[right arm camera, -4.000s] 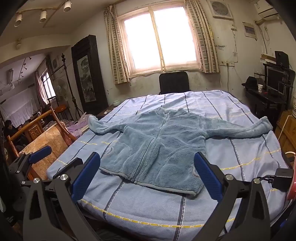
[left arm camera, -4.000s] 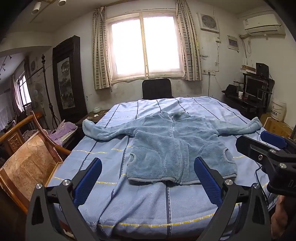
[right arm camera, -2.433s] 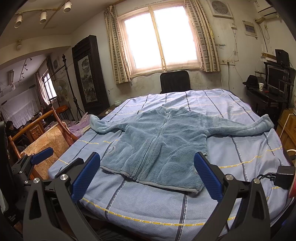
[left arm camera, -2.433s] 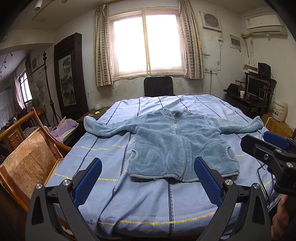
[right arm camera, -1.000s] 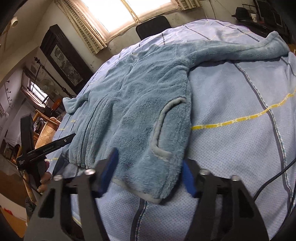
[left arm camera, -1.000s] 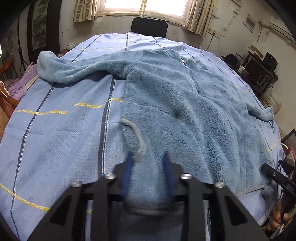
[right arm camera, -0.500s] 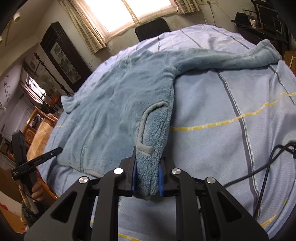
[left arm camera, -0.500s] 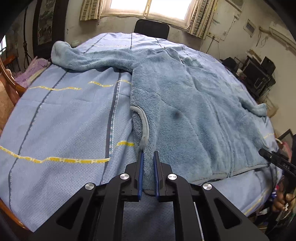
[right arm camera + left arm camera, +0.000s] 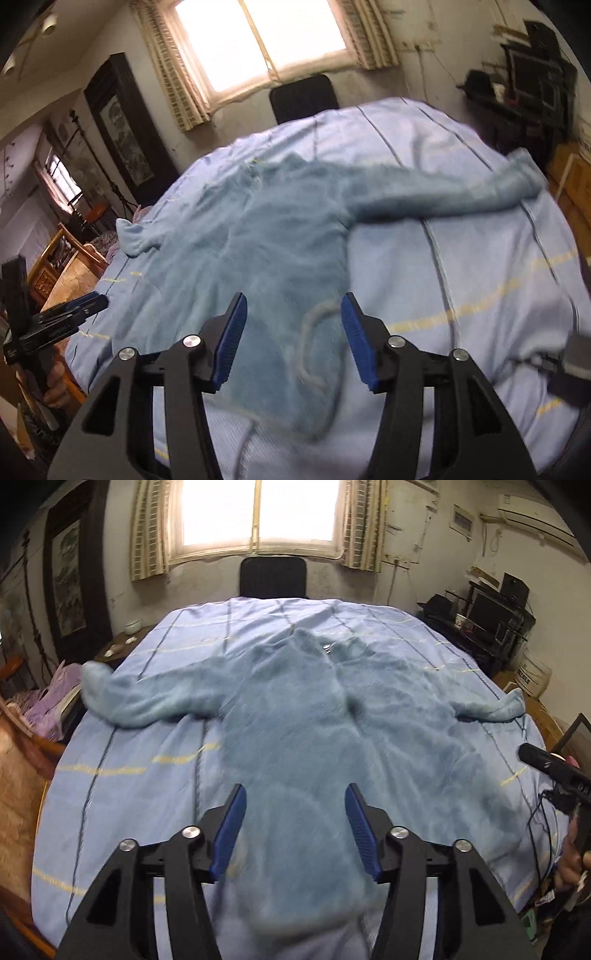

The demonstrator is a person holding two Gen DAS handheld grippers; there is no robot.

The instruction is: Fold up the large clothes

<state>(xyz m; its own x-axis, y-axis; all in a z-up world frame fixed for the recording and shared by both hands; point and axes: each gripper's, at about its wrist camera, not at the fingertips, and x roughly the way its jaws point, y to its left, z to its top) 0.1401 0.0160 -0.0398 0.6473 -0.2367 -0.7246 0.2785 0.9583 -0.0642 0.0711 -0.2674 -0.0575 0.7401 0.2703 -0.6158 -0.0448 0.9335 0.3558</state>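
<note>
Blue fleece, a jacket [image 9: 314, 720], lies spread face-up on the bed [image 9: 122, 805], sleeves out to both sides, its hem nearest the claws. No containers hold anything that can be made out; a white bucket [image 9: 532, 674] stands far right of the bed, contents unseen.

Beyond the jacket's collar a black chair [image 9: 273, 576] stands under the window [image 9: 258, 511]; a wooden chair [image 9: 62, 273] sits off the bed's left side, a desk [image 9: 484, 627] with dark gear off its right.

Left gripper [image 9: 293, 827] has just been opening: its jaws stand spread, with the hem's left part seen between the blue pads but not pinched. Right gripper [image 9: 293, 341] has likewise just been opening, jaws apart, the pocket edge [image 9: 310, 325] at the hem's right corner lying loose between and below them. Each claw shows at the other view's edge, in a hand [image 9: 55, 384]
</note>
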